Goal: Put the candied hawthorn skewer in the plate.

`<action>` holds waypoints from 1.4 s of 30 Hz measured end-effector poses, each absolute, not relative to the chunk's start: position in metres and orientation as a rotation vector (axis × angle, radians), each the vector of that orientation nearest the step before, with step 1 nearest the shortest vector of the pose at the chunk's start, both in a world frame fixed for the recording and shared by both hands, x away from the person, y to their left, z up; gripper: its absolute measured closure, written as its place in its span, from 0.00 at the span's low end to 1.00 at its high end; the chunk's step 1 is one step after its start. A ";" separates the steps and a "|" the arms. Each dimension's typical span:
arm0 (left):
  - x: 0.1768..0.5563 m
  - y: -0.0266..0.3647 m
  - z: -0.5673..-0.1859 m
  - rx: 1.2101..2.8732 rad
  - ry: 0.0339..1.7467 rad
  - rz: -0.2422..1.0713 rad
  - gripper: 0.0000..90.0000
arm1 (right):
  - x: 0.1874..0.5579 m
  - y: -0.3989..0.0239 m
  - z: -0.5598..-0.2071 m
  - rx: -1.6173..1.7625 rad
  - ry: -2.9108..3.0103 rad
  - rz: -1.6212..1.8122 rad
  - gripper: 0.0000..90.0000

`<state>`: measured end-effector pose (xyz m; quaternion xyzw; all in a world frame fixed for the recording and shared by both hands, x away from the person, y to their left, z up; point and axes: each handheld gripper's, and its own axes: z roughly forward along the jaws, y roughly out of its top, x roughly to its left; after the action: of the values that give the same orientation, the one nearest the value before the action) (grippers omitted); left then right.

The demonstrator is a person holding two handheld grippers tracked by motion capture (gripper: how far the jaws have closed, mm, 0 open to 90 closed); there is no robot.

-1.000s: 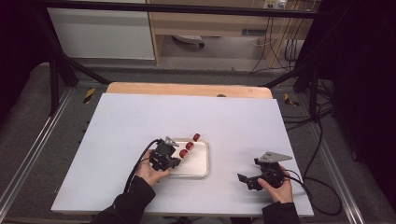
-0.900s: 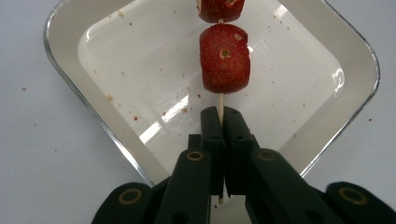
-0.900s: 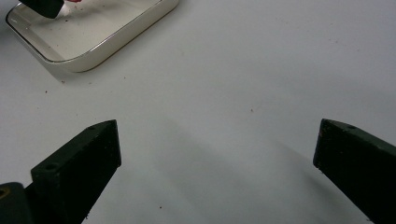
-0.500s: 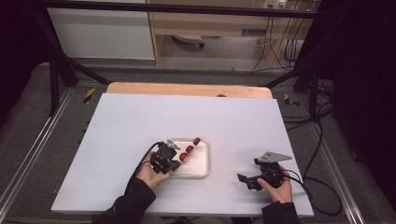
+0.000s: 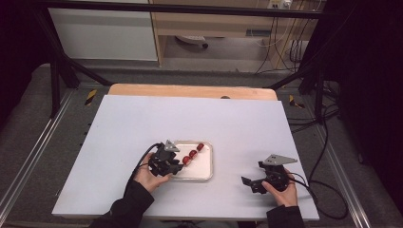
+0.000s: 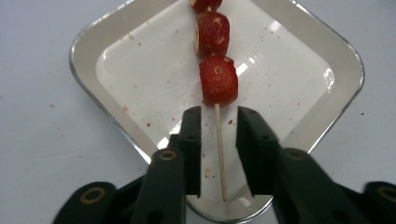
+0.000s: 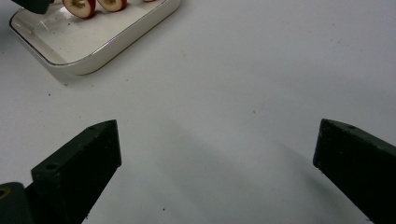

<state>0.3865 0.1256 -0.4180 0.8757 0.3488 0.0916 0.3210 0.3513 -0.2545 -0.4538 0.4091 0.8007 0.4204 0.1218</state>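
A wooden skewer with three red strawberry pieces [image 6: 218,79] lies in a white square tray [image 6: 140,70] with a gold rim. My left gripper [image 6: 219,116] sits over the tray's near corner. Its jaws have just been opening and now stand a little apart on either side of the bare stick [image 6: 220,154] without touching it. From above, the left gripper [image 5: 178,167] is at the tray's [image 5: 202,175] left edge, next to the strawberries [image 5: 192,153]. My right gripper [image 7: 217,140] rests wide open above bare table, to the right of the tray [image 7: 93,51].
The white tabletop [image 5: 190,118] stretches wide beyond the tray, with a wooden strip [image 5: 190,91] along its far edge. Cables trail from both grippers, and dark frame legs stand off the table's corners. The right gripper [image 5: 249,183] sits near the front right.
The skewer has come down from a raised tilt to lie in the tray. The left jaws have parted from the stick. The right hand has not moved.
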 end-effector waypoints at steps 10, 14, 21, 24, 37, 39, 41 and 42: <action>0.375 0.172 -0.412 2.237 0.809 0.254 0.38 | 0.351 -0.255 -0.453 1.197 2.335 1.235 0.01; 0.371 0.194 -0.417 2.223 0.813 0.299 0.30 | 0.351 -0.255 -0.453 1.203 2.336 1.234 0.01; 0.365 0.228 -0.425 2.149 0.872 0.313 0.18 | 0.351 -0.254 -0.454 1.204 2.347 1.227 0.01; 0.362 0.240 -0.429 2.129 0.895 0.320 0.14 | 0.351 -0.254 -0.455 1.205 2.349 1.223 0.01; 0.352 0.275 -0.450 2.066 0.968 0.341 0.10 | 0.351 -0.253 -0.455 1.202 2.357 1.210 0.00; 0.351 0.276 -0.450 2.061 0.966 0.342 0.10 | 0.350 -0.253 -0.455 1.211 2.351 1.216 0.00; 0.351 0.277 -0.450 2.065 0.960 0.343 0.09 | 0.350 -0.254 -0.454 1.209 2.350 1.215 0.00; 0.350 0.277 -0.450 2.067 0.960 0.339 0.09 | 0.350 -0.254 -0.454 1.208 2.349 1.215 0.00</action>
<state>0.3504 0.2771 -0.4499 0.8195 0.3808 0.1342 0.4067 0.3501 -0.2537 -0.4542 0.4126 0.8023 0.4151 0.1169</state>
